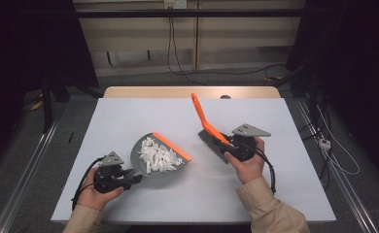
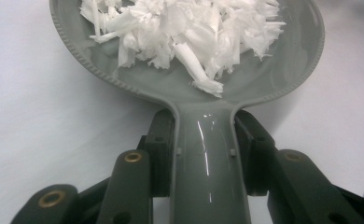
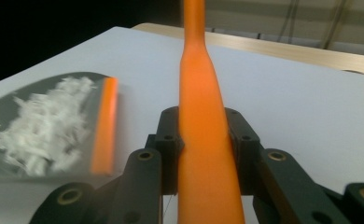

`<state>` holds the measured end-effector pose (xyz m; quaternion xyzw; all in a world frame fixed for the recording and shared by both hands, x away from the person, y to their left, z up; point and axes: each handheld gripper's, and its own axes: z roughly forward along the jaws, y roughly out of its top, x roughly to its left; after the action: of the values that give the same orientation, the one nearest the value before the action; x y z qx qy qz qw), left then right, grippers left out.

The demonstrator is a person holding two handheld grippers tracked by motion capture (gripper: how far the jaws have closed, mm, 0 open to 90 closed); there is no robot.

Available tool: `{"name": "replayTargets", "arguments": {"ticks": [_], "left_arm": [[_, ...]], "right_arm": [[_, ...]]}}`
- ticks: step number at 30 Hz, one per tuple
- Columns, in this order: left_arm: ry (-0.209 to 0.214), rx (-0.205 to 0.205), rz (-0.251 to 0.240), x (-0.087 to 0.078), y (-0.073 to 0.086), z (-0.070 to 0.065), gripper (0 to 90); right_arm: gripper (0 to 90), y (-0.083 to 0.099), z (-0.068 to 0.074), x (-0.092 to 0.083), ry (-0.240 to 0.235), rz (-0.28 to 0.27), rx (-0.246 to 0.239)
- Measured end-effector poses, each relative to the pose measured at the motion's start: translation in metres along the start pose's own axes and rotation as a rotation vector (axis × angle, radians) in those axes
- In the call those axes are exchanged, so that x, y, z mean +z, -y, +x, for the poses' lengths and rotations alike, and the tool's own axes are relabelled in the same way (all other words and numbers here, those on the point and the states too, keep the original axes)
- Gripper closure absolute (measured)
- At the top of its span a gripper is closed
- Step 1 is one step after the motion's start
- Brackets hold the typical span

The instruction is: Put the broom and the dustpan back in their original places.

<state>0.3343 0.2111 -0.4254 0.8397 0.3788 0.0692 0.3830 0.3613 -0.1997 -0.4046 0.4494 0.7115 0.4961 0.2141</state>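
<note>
A grey dustpan (image 1: 154,171) with an orange lip (image 1: 172,146) lies on the white table, holding a heap of white paper shreds (image 1: 157,156). My left gripper (image 1: 131,180) is shut on the dustpan's handle (image 2: 207,158), both pads (image 2: 160,156) pressed to its sides; the shreds (image 2: 189,32) fill the pan ahead. My right gripper (image 1: 228,144) is shut on an orange hand brush (image 1: 204,119), whose grey bristles (image 1: 212,141) hang just right of the pan. In the right gripper view the orange brush handle (image 3: 203,140) runs up between the jaws, with the dustpan (image 3: 40,93) at left.
The white table top (image 1: 129,111) extends behind and around the tools, with a wooden strip (image 1: 192,91) along its far edge. A person's hands and beige sleeves (image 1: 270,208) come in from the near side. Cables (image 1: 178,63) trail on the floor beyond.
</note>
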Motion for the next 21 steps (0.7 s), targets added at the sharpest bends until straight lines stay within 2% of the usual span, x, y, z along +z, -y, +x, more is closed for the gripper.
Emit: {"name": "replayTargets", "arguments": {"ticks": [2,3,4,5,7,8,11,17,18,20,21], "left_arm": [[-0.015,-0.024,-0.007,-0.002,0.002,0.004,62.8],[-0.018,-0.025,-0.01,-0.003,0.002,0.006,62.8],[-0.027,-0.053,-0.024,-0.003,0.003,0.007,62.8],[-0.038,-0.064,-0.023,-0.003,0.003,0.009,62.8],[-0.057,-0.088,-0.025,-0.002,0.003,0.014,62.8],[-0.061,-0.106,-0.028,-0.001,0.004,0.017,62.7],[-0.093,-0.121,-0.029,0.0,0.006,0.021,62.7],[-0.156,-0.182,-0.038,0.001,0.008,0.031,62.7],[-0.175,-0.184,-0.027,0.0,0.007,0.033,62.8],[-0.204,-0.214,-0.027,0.003,0.009,0.034,62.7],[-0.209,-0.216,-0.029,0.004,0.009,0.033,62.6]], "right_arm": [[71.1,0.002,-0.011,-0.008,0.041,-0.002,-0.01],[71.2,0.004,-0.017,-0.012,0.063,0.001,-0.001],[71.1,0.005,-0.023,-0.016,0.079,0.001,0.009],[71.1,0.007,-0.029,-0.02,0.093,-0.004,0.014],[71.1,0.011,-0.039,-0.03,0.153,0.005,-0.008],[71.1,0.012,-0.043,-0.033,0.164,0.005,-0.007],[71.1,0.019,-0.058,-0.046,0.216,0.009,0.005],[71.0,0.029,-0.078,-0.06,0.294,0.019,0.017],[71.0,0.03,-0.081,-0.062,0.319,0.021,0.011],[70.9,0.033,-0.085,-0.066,0.368,0.032,0.012],[70.6,0.035,-0.087,-0.068,0.398,0.048,0.007]]}}
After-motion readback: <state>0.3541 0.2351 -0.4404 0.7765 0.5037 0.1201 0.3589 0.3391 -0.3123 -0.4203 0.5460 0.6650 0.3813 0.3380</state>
